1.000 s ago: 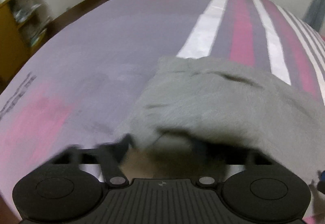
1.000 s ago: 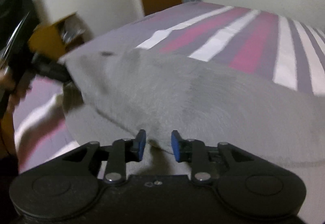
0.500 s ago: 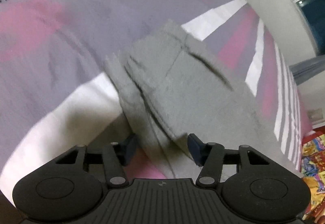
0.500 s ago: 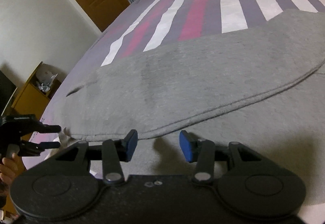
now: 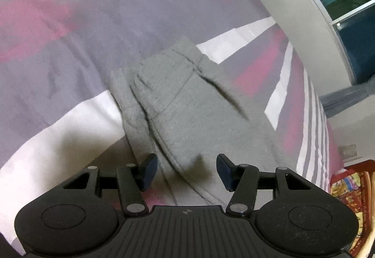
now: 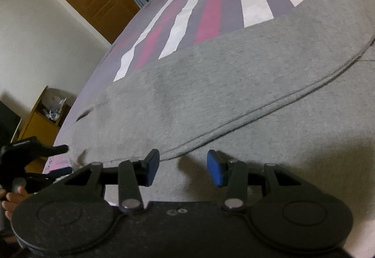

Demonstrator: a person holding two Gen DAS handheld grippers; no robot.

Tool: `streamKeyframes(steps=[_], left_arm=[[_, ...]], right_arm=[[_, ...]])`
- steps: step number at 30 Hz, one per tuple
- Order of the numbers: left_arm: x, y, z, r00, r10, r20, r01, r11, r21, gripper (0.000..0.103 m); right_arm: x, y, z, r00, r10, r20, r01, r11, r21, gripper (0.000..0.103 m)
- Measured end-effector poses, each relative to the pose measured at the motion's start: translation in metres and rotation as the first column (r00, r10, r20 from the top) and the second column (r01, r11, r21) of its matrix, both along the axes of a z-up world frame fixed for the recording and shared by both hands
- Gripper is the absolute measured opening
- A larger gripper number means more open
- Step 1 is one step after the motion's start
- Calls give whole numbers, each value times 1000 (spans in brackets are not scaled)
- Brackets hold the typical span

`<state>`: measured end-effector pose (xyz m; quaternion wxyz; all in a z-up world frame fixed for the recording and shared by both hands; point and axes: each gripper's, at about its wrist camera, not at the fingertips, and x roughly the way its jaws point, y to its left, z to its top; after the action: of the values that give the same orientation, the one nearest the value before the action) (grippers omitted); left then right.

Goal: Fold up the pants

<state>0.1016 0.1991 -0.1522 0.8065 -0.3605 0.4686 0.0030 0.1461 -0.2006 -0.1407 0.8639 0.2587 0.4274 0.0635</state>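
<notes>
My left gripper [image 5: 185, 171] sits partly parted, gripping nothing, over the folded grey pants [image 5: 187, 103] at frame centre. My right gripper [image 6: 182, 167] likewise, pads clear of the hem. Both rest above the striped bed [image 6: 211, 12].

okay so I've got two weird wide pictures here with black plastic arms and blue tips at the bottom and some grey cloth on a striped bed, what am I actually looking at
Each picture comes from a small wide-angle camera mounted on a hand-held tool; a person carries one in each hand. The black arms are the tool's tongs, seen from just behind.

One picture looks along the left tongs, the other along the right tongs. The right one also catches the left tool and the hand holding it at its left edge.

On the striped bedspread lie grey pants, already folded over themselves, so one layer's edge runs across another.

Nothing is held: both tongs stand open, with cloth lying below the gaps, untouched by the blue pads.
</notes>
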Motion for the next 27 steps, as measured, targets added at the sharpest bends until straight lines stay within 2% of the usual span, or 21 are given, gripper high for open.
streamKeyframes(steps=[3,5,6,8,11,14,18,19,20,22,27], left_arm=[[3,-3,-4,1000,-12,3,12,999,-50,56],[9,-13,-10,1000,-30,-9,29,998,-57,55],[13,-17,-14,999,-33,-16,32,998,-57,41],[19,-21,-27,998,-29,-50,26,998,-60,28],[21,-20,-36,998,-3,-68,-3,997,-82,28],[23,-18,-35,999,20,-35,-23,997,-68,28],[32,-16,-31,999,30,-14,-31,998,-47,28],[35,-17,-31,999,29,-18,-30,999,-38,28],[36,-16,-32,999,32,-22,-32,999,-35,20],[39,-13,-30,999,30,-28,-31,999,-38,17],[33,2,-5,999,-22,32,23,1000,-15,15]], right_arm=[[0,0,-1,1000,-8,-6,8,1000,9,46],[0,1,-1,1000,-12,-5,12,1000,10,46],[-1,1,0,1000,-11,-5,11,1000,10,46],[-1,2,0,1000,-12,-6,12,1000,11,46],[-2,0,0,1000,-17,-7,17,1000,18,46],[3,-3,-3,999,-37,-9,37,999,40,45],[19,-19,-14,984,-174,-21,175,974,144,43],[23,-21,-18,980,-197,-33,200,965,171,33],[27,-22,-21,977,-209,-45,214,958,191,7],[26,-16,-16,978,-207,-36,210,959,188,5],[-7,7,35,991,-83,108,67,987,145,5]])
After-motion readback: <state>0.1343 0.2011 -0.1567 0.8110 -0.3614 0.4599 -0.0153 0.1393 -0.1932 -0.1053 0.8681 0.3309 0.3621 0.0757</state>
